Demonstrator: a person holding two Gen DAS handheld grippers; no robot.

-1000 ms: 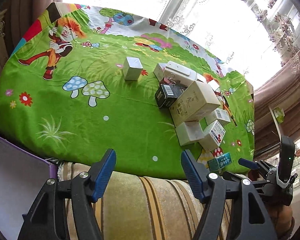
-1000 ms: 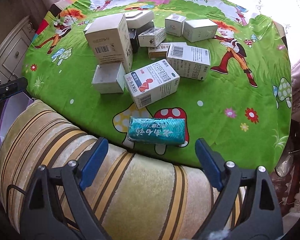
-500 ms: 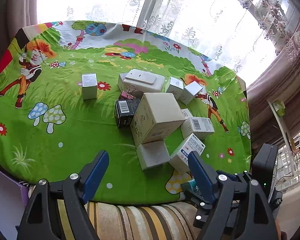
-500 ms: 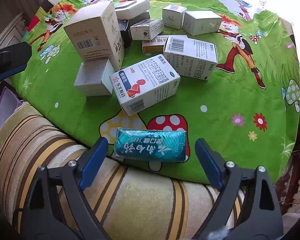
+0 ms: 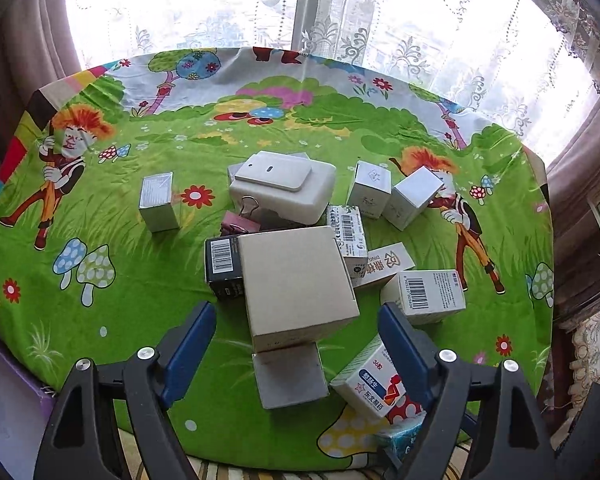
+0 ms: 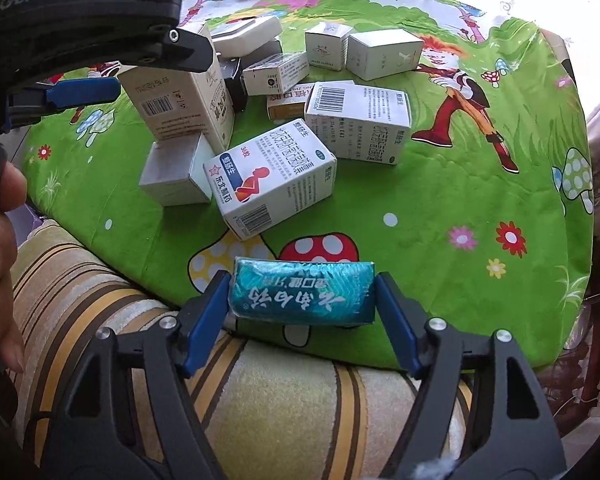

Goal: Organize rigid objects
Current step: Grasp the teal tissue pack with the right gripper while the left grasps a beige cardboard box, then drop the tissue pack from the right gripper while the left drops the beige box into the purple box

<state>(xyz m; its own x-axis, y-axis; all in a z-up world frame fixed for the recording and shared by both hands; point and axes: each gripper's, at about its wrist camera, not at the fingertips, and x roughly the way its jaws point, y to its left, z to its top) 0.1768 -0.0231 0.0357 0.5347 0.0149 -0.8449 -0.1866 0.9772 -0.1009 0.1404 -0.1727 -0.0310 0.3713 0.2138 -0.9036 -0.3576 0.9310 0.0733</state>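
Note:
A teal packet (image 6: 302, 296) lies at the near edge of the green cartoon tablecloth (image 6: 440, 184). My right gripper (image 6: 300, 280) is closing on it, and both blue pads touch its ends. Behind it stands a white and blue medicine box (image 6: 268, 184), then a cluster of other boxes. My left gripper (image 5: 296, 308) hangs open above the near side of that cluster. It frames a large tan box (image 5: 296, 284) and a small grey box (image 5: 292, 376) without touching either. In the right wrist view the left gripper's blue finger (image 6: 84, 90) shows at the upper left.
Beyond the tan box are a black barcode box (image 5: 222, 268), a white device (image 5: 284, 188), a pink binder clip (image 5: 240, 224) and several white cartons. One small box (image 5: 158, 202) stands apart on the left. A striped cushion (image 6: 260, 400) lies below the table edge, with a hand (image 6: 0, 240) at its left.
The left gripper swept right, from the table's left edge to above the box cluster, and its jaws widened. The right gripper's jaws came in from wide open onto the teal packet's ends.

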